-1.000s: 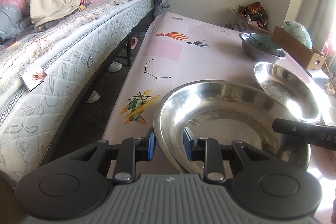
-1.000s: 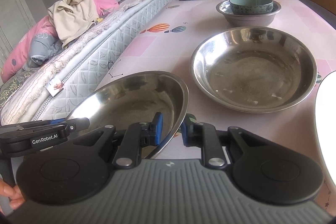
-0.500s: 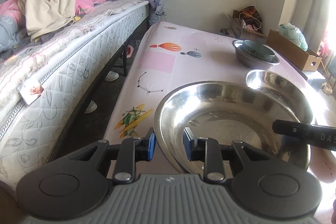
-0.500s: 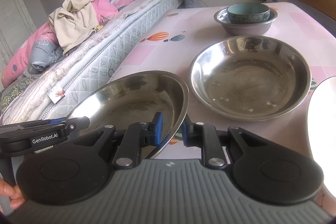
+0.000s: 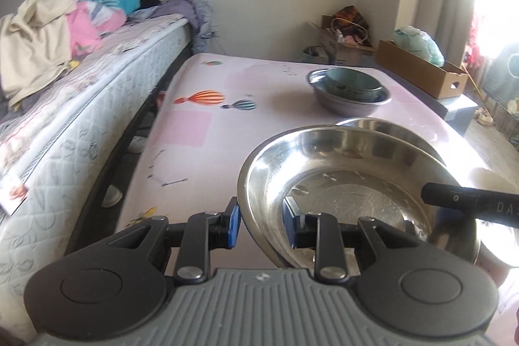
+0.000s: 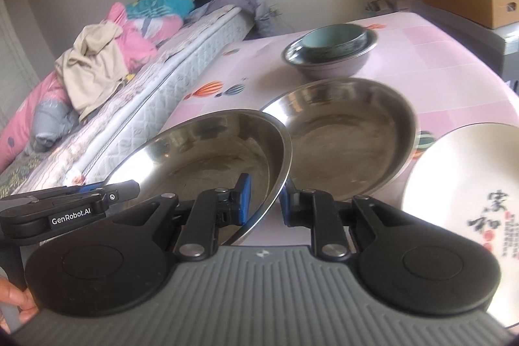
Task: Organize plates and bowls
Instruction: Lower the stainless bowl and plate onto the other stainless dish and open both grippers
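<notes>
Your left gripper [image 5: 261, 226] and right gripper [image 6: 261, 199] were both clamped on one steel plate's [image 5: 353, 190] rim. A second steel plate [image 6: 350, 132] lay just beyond your right fingers.

Held metal plate [image 5: 356, 190]: bare silver steel, unpatterned, as is the second metal plate [image 6: 350, 132]. Table [image 5: 201, 125]: pale pink with darker pink squares and striped orange and teal balloons. Nested bowls: teal bowl [image 6: 334, 41] inside a grey-violet bowl [image 6: 334, 68]. White plate [image 6: 464, 184]: black calligraphy, red marks. Left claw [image 5: 261, 226] and right claw [image 6: 263, 200]: black, with blue pads.
</notes>
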A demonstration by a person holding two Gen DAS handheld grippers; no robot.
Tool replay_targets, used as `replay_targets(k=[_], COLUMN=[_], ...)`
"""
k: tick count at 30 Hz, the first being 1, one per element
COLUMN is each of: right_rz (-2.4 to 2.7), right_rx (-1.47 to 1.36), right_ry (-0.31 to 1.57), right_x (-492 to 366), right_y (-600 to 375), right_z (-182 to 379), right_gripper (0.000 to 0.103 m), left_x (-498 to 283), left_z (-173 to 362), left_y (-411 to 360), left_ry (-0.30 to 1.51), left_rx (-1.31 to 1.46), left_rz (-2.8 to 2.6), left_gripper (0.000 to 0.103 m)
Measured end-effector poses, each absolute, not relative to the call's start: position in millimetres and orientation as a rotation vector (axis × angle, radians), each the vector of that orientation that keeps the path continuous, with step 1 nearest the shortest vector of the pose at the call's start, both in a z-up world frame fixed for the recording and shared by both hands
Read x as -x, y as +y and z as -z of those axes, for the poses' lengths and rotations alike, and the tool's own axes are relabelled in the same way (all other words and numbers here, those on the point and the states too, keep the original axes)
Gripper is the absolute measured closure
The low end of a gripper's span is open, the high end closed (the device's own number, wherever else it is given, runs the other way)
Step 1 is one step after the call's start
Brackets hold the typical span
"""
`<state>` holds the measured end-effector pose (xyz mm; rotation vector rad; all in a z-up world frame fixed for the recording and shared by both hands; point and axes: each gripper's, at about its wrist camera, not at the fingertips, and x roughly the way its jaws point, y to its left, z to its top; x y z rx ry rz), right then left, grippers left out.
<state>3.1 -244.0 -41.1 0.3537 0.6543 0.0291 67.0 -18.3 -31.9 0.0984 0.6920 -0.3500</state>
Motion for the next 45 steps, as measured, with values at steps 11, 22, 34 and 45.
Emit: replay_targets(k=[11,22,34,45], right_rz=[0.071,0.117,0.125,0.134], right_rx=[-0.408,-0.426,-0.409,-0.324], right_ry=[0.627,0.649,0.678,0.683], right_x=[0,-17,-42,-63], right_y=[-301,-337,-347,-340], right_z=[42,54,63,62], right_gripper=[0.083,0.083,0.08,0.075], left_x=[-88,-113,-127,-135], left_z=[36,47,56,58], left_y=[-79,-115,-128,-131], left_ry=[0.711,0.745,0.772,0.768], left_rx=[-0.138,-0.169,-0.207,-0.232], left_rz=[0.433,0.449,0.444,0.438], left_gripper=[0.074,0.074,0.074,0.07])
